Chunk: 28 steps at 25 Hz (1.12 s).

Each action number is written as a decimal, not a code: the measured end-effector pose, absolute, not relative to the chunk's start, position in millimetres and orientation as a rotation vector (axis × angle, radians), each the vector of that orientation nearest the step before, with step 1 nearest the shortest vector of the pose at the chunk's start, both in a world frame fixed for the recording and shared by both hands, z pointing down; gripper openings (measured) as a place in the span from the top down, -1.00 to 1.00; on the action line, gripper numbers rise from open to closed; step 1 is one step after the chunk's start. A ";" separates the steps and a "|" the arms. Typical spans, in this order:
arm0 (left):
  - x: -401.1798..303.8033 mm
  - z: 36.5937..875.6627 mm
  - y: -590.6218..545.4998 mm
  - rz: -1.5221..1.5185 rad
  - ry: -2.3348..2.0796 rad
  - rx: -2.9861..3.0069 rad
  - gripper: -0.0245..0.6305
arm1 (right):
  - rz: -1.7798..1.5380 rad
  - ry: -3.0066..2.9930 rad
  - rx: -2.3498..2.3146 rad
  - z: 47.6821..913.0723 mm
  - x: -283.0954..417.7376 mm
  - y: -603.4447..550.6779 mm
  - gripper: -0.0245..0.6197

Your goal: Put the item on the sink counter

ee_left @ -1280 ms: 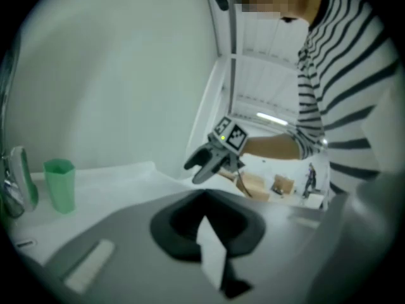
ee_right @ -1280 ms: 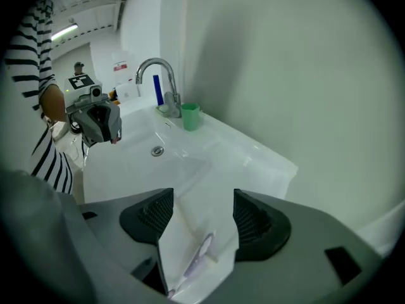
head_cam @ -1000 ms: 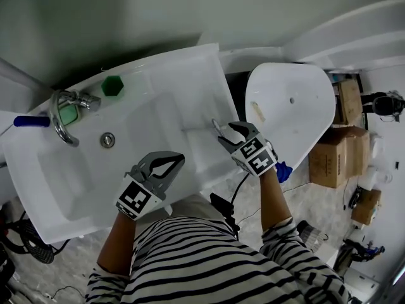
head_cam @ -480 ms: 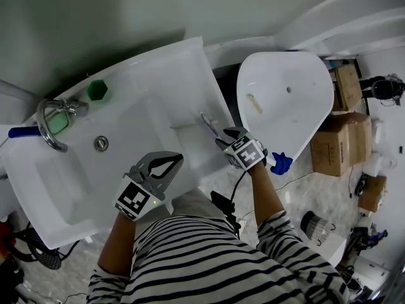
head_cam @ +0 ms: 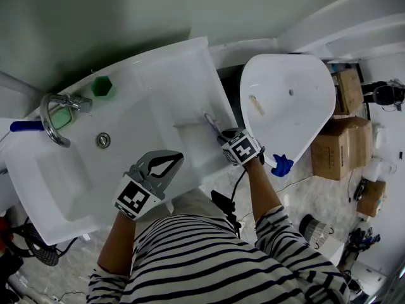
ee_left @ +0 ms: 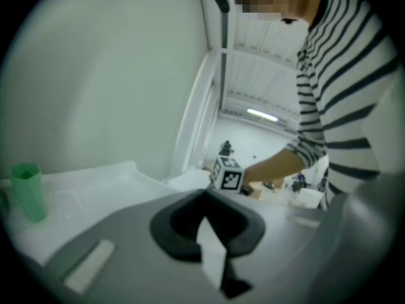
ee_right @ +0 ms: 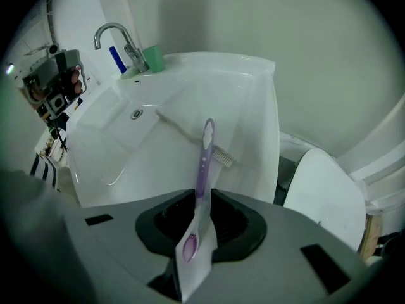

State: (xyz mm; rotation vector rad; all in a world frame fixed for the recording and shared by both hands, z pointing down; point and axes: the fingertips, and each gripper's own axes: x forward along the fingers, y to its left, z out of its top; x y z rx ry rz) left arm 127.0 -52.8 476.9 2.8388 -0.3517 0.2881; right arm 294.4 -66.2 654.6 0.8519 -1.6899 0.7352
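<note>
A: What is seen at the left?
B: The left gripper (head_cam: pixel 176 160) is held over the front edge of the basin (head_cam: pixel 76 170). Its jaws are pressed together and nothing is held between them. It is kept well apart from the task's thing.

A: Where is the toothbrush found?
B: The toothbrush (ee_right: pixel 202 166) is found further right, over the flat right part of the counter (head_cam: pixel 186 65), near its right edge. One end is taken between the jaws of the right gripper (head_cam: pixel 225 137). The other end is pointed away from it, down toward the counter. So its long axis is laid along the gripper's own line, which is tilted steeply down.

A: Is the counter touched by it?
B: That cannot be told. A white brush (ee_right: pixel 180 128) is seen lying on the counter, and it is crossed by the purple handle in the right gripper view.

A: How are the right jaws set?
B: They have just been closing, and the toothbrush is pinched between them.

A: Which hand is judged nearer for the placing?
B: The right one. It is judged that only a short lowering is needed. The handle is best laid flat beside the white brush before the jaws are spread.
</note>
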 end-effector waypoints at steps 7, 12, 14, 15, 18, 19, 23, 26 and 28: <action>117.2 473.8 -55.2 0.277 -0.378 2.835 0.91 | 0.740 -1.671 0.852 655.4 292.2 -64.2 0.81; 110.3 470.6 -55.4 0.268 -0.387 2.839 0.91 | 0.702 -1.657 0.859 646.7 290.6 -66.8 0.83; 106.3 469.4 -55.7 0.265 -0.394 2.840 0.91 | 0.673 -1.658 0.859 638.6 288.6 -70.4 0.83; 104.2 468.9 -56.1 0.263 -0.398 2.840 0.91 | 0.654 -1.658 0.857 633.7 287.5 -72.6 0.83; 97.9 466.4 -57.4 0.252 -0.410 2.840 0.91 | 0.589 -1.647 0.851 617.9 284.8 -79.9 0.83; 95.8 465.2 -57.6 0.248 -0.415 2.841 0.91 | 0.560 -1.646 0.844 612.1 283.3 -83.0 0.83; 85.8 459.8 -57.9 0.233 -0.433 2.847 0.91 | 0.463 -1.652 0.819 584.6 270.1 -95.6 0.83; 75.7 456.1 -59.3 0.224 -0.455 2.852 0.91 | 0.419 -1.666 0.801 566.3 254.9 -103.2 0.83; 67.5 453.8 -60.4 0.215 -0.473 2.853 0.91 | 0.390 -1.674 0.788 554.6 243.1 -108.9 0.83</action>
